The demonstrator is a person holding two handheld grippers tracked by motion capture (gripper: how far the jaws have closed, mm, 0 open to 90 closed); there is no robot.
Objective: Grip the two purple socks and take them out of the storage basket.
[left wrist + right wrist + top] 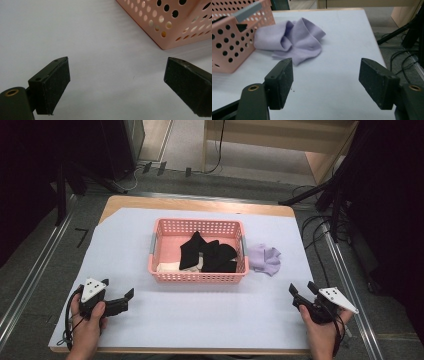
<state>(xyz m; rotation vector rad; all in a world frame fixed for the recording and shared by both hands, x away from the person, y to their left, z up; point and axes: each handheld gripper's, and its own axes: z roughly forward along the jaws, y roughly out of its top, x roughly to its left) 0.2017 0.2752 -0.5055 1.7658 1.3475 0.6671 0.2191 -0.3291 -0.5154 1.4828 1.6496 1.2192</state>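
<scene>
A pink perforated basket (165,269) stands mid-table with black cloths (210,254) and a pale cloth (168,267) inside. A crumpled lilac cloth (265,258) lies on the table just right of the basket, and the right gripper view has it (292,40) ahead of the jaws, beside the basket's corner (227,47). My left gripper (127,297) rests near the front left, open and empty; the basket's corner (172,30) lies beyond its jaws. At the front right, my right gripper (302,288) is open with nothing between its fingers (282,82).
A white sheet (200,315) covers the wooden table. Dark stands and cables (325,235) sit on the floor off the table's right edge. Metal rails (30,280) run along the floor on the left.
</scene>
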